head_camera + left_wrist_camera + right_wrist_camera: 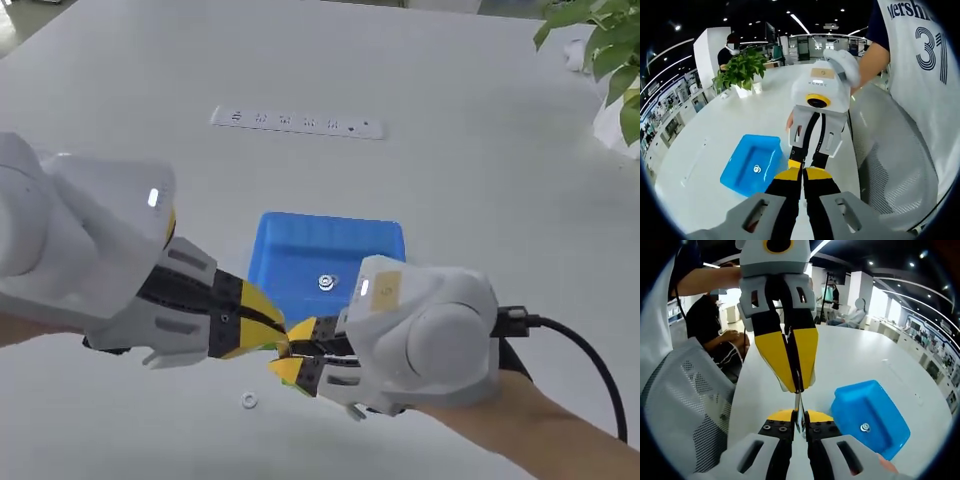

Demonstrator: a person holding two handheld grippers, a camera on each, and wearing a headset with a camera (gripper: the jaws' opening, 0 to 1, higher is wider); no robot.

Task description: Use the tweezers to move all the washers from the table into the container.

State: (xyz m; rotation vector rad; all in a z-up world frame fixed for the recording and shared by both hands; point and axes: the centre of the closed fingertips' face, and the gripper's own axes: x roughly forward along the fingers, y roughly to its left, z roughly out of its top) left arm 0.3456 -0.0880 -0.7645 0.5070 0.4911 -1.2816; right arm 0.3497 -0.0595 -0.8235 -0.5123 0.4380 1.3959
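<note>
Two washers: one washer (326,283) inside the container (300,245), another washer (249,401) on the bench (480,180). One blue container. One pair of tweezers (797,410). Two grippers: left gripper (278,338), right gripper (285,365). One power strip (297,123). One plant (610,50).

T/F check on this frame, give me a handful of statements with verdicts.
1. One washer lies in the blue container. True: a single washer sits on its floor.
2. Every washer is already off the table. False: one loose washer lies on it, on the near side of the container.
3. The two grippers meet tip to tip. True: left gripper and right gripper face each other.
4. The tweezers lie flat on the table. False: the tweezers are clamped in both grippers' shut jaws.
5. The power strip lies inside the container. False: the power strip lies on the table beyond it.
</note>
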